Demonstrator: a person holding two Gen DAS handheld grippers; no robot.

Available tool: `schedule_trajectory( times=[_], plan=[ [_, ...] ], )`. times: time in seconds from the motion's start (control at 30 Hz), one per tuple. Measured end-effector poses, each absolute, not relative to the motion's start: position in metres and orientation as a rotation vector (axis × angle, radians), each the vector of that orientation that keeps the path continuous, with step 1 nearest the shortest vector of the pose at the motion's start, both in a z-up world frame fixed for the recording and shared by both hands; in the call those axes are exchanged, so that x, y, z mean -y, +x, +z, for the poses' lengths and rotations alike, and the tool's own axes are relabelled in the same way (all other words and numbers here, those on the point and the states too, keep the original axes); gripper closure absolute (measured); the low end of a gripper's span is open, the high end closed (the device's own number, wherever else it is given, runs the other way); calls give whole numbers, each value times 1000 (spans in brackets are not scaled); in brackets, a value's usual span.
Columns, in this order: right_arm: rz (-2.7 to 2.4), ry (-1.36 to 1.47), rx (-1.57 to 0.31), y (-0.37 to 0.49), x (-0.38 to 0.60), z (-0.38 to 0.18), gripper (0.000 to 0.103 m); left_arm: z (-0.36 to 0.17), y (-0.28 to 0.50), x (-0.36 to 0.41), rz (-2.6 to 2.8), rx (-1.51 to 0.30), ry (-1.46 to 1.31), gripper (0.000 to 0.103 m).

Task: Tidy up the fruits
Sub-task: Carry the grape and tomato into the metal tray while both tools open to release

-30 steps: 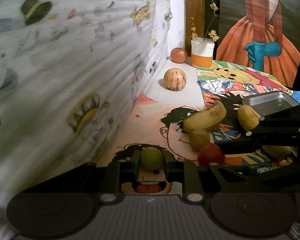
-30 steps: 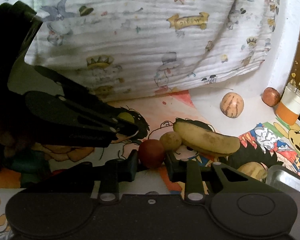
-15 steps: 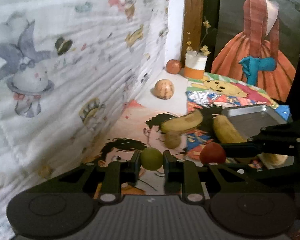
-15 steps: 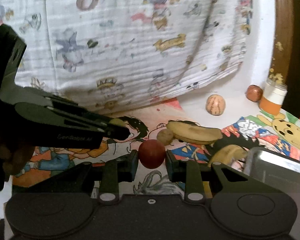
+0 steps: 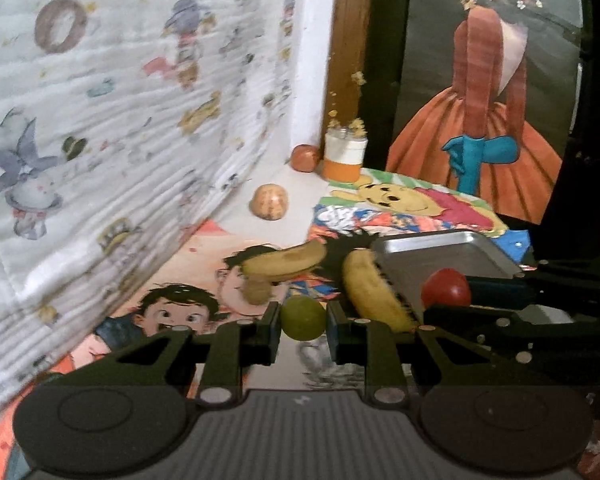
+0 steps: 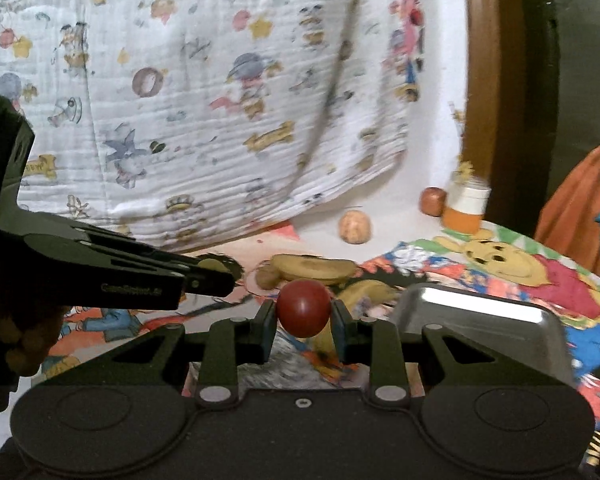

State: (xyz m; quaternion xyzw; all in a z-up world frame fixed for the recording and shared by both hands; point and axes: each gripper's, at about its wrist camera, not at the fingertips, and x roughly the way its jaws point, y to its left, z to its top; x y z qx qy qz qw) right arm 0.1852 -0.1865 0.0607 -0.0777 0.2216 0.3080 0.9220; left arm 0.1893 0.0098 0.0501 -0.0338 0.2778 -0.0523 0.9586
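The left gripper (image 5: 303,318) is clamped on a small green fruit (image 5: 302,317), the right gripper (image 6: 303,314) on a round red fruit (image 6: 303,308); each is pinched across its middle so it cannot roll free. The metal tray (image 6: 476,304) sits at two o'clock of the red fruit, likely the drop spot. Two bananas (image 5: 288,261) lie loose at twelve o'clock.

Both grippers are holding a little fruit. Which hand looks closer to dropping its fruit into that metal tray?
Probably the right. The right gripper holds the red fruit right beside the metal tray, and in the left view it already hangs over the tray's near edge. The left gripper, with the green fruit, sits further from it.
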Motion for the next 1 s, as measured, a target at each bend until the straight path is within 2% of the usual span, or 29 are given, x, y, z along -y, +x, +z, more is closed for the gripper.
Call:
schedule_trajectory(
  times=[0.57,1.0],
  plan=[
    [450,-48,-437,144,280,53,72,41,147,66,-239,-507,-161,77],
    [374,-35,-489,129,309,24,72,21,138,109,-319,-574,-109,77]
  ],
)
